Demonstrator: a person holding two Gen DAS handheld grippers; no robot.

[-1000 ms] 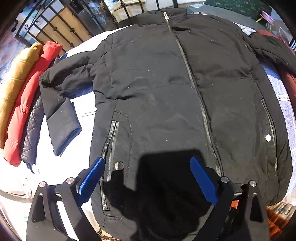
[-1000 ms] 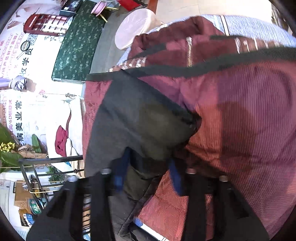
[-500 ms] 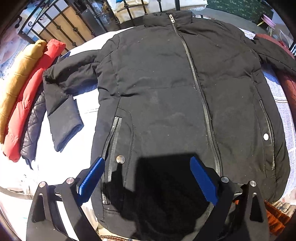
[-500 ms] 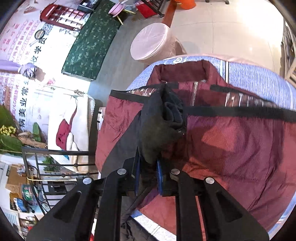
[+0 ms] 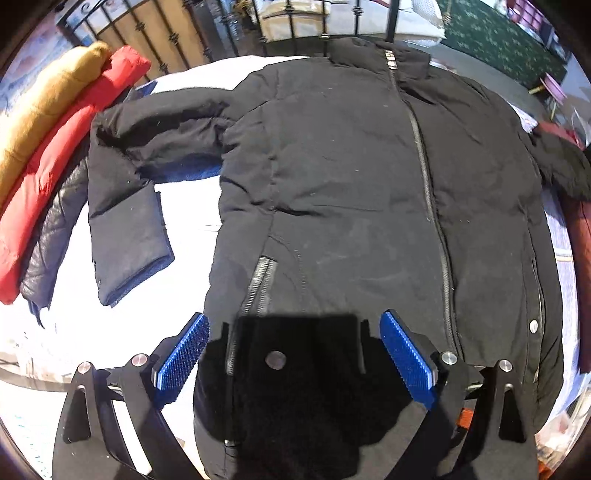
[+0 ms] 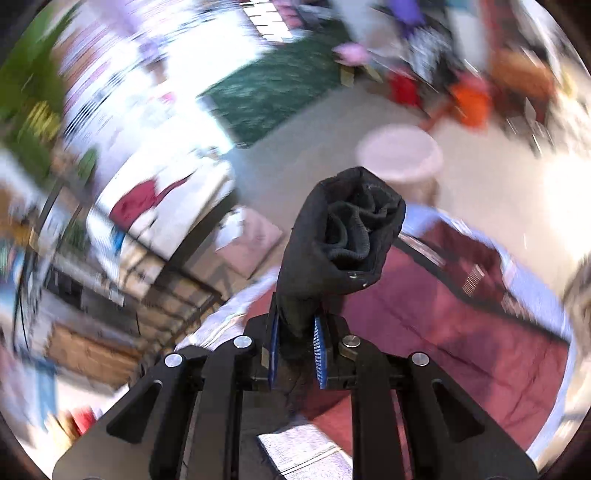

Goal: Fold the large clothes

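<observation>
A black zipped jacket [image 5: 351, 192] lies face up on the white bed, collar at the far end. Its left sleeve [image 5: 125, 206] is bent down beside the body. My left gripper [image 5: 295, 354] hovers open above the jacket's hem, blue pads wide apart with nothing between them. In the right wrist view, my right gripper [image 6: 295, 350] is shut on the jacket's other sleeve cuff [image 6: 343, 236], which stands up bunched above the jaws, lifted clear of a maroon garment [image 6: 461, 332].
Folded yellow [image 5: 40, 110], red [image 5: 59, 177] and dark quilted [image 5: 55, 236] jackets lie stacked along the bed's left side. A metal bed rail [image 5: 258, 22] runs behind the collar. A round pink stool [image 6: 399, 155] stands on the floor beyond the maroon garment.
The right gripper closed on the black cuff and rose with it, rolling, away from the maroon garment. The left gripper drifted so the jacket shifted right in its view; it stayed open.
</observation>
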